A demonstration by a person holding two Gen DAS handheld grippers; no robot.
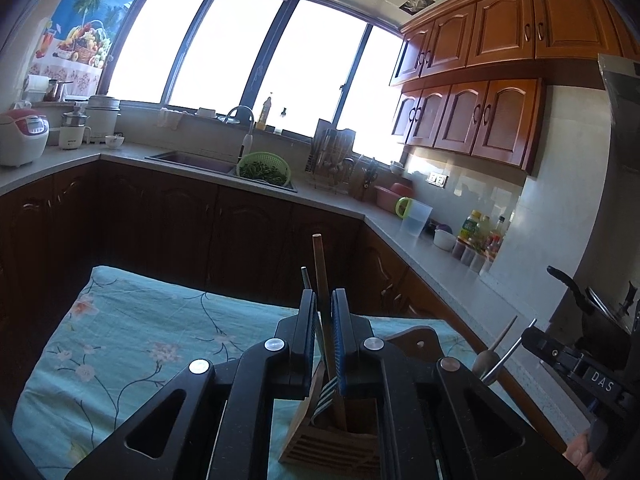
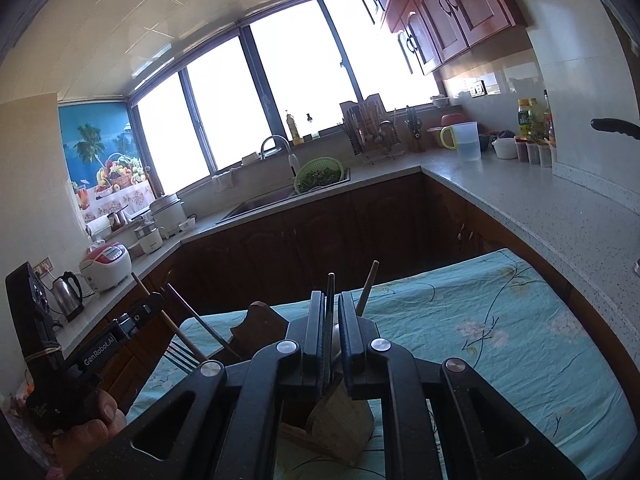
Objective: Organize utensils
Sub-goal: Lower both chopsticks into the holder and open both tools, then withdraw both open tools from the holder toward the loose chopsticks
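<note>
A wooden utensil holder [image 1: 336, 436] stands on a table with a teal floral cloth [image 1: 132, 340]. My left gripper [image 1: 324, 308] is shut on a wooden-handled utensil [image 1: 320, 264] and a fork [image 1: 325, 396], whose lower ends sit in the holder. My right gripper [image 2: 330, 312] is shut on a thin dark metal handle [image 2: 329, 292] above the holder [image 2: 340, 424]. A wooden handle [image 2: 367, 288] stands just right of it. The left gripper shows in the right wrist view [image 2: 132, 324], holding the fork [image 2: 180, 354].
The table with the cloth [image 2: 500, 340] stands inside a U-shaped kitchen counter [image 1: 440, 268]. A sink [image 1: 192, 160] holds a green colander [image 1: 264, 168]. Bottles and jars [image 1: 480, 240] and a pan [image 1: 592, 308] stand at the right, a rice cooker [image 1: 22, 136] at the left.
</note>
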